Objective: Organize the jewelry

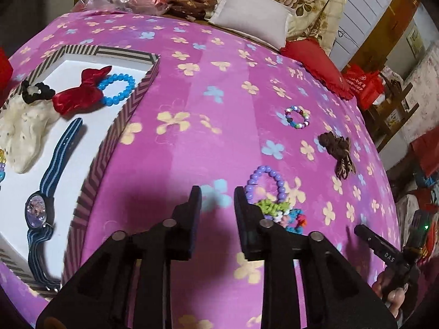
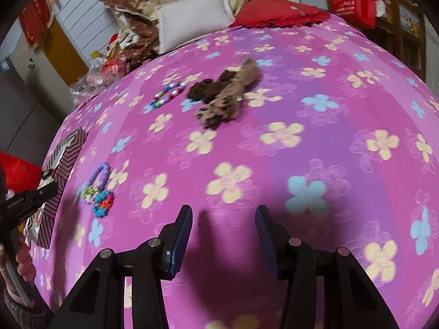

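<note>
On the left sits the striped box (image 1: 129, 109), already holding a cream scrunchie (image 1: 24, 134), a black hair tie (image 1: 35, 93), a red bow (image 1: 79, 90), a blue bracelet (image 1: 118, 89) and a watch (image 1: 41, 208). The left gripper (image 1: 216, 200) hovers over the pink sheet (image 1: 208, 54) just right of the box, its jaws a narrow gap apart with nothing between them. Just beside its right finger lies the purple bracelet (image 1: 264, 183), touching a small heap of coloured yarn bands (image 1: 285, 213). Further out rest a multicoloured bead ring (image 1: 297, 117) and a brown scrunchie (image 1: 338, 150), near each other but apart. The right gripper (image 2: 223, 216) hangs over bare sheet, spread wider and empty.

The purple bracelet looks the likely next pick. It should be light, its hard round beads slippery and prone to roll out of the pads, so a pinch across the strand on the far arc, clear of the yarn, seems best. The yarn bands are soft and may snag on it; the right view is blurred, so whether they are tangled I cannot tell.
</note>
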`<action>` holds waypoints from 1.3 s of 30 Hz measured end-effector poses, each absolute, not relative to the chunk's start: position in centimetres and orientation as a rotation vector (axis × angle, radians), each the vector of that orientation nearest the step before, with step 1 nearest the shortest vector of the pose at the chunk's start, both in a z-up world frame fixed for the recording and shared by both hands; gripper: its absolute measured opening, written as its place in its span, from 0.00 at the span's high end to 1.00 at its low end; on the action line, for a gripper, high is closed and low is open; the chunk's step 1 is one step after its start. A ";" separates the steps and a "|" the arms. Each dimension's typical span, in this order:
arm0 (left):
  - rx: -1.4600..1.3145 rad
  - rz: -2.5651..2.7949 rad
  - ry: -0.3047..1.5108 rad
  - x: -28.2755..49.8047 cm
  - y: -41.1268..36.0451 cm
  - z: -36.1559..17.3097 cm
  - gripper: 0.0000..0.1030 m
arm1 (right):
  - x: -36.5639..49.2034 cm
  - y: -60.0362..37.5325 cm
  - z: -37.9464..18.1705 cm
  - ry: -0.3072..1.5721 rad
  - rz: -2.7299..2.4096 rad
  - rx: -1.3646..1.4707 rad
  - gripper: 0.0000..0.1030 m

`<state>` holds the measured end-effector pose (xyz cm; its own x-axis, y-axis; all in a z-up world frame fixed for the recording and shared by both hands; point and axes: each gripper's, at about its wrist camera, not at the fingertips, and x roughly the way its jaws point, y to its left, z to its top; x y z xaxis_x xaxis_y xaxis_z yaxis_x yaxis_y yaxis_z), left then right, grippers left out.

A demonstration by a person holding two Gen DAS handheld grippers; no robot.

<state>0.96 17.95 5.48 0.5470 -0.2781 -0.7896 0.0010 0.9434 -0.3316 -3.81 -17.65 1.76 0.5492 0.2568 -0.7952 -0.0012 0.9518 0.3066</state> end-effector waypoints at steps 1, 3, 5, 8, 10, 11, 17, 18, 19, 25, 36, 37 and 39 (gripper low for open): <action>-0.304 -0.176 0.984 0.9 17.8 5.3 0.71 | -3.8 -17.1 1.8 0.983 0.173 0.278 0.56; -0.293 -0.195 1.000 1.2 17.3 4.7 0.68 | -3.7 -15.6 1.9 0.991 0.214 0.257 0.56; -0.271 -0.210 1.024 1.7 16.4 4.0 0.67 | -3.5 -14.6 2.2 0.985 0.228 0.235 0.56; -0.217 -0.229 1.055 3.0 14.6 2.9 0.67 | -2.5 -15.4 3.2 0.942 0.175 0.238 0.56; -0.202 -0.246 1.076 4.1 13.8 2.3 0.67 | -1.2 -16.7 3.5 0.940 0.142 0.263 0.56; -0.198 -0.259 1.087 4.8 13.5 2.0 0.67 | -0.1 -17.4 3.8 0.936 0.121 0.271 0.56; -0.155 -0.317 1.093 7.5 11.8 2.2 0.67 | 5.8 -18.5 4.5 0.940 0.066 0.259 0.56; -0.135 -0.323 1.095 7.5 11.5 2.2 0.68 | 7.0 -18.5 4.3 0.949 0.049 0.249 0.56; -0.104 -0.335 1.096 7.5 10.9 2.2 0.83 | 7.8 -18.4 4.0 0.958 0.038 0.245 0.56; -0.034 -0.397 1.109 6.2 9.2 2.5 0.92 | 10.0 -18.8 2.2 1.025 -0.019 0.258 0.90; -0.181 -0.445 0.921 0.2 12.6 11.3 0.92 | 0.4 -20.1 7.0 0.939 0.119 0.350 0.94; -0.190 -0.446 0.910 -0.4 12.9 11.8 0.92 | -0.6 -20.0 7.6 0.929 0.142 0.355 0.94; -0.209 -0.449 0.897 -1.2 13.4 12.4 0.92 | -3.1 -19.6 8.6 0.908 0.190 0.361 0.94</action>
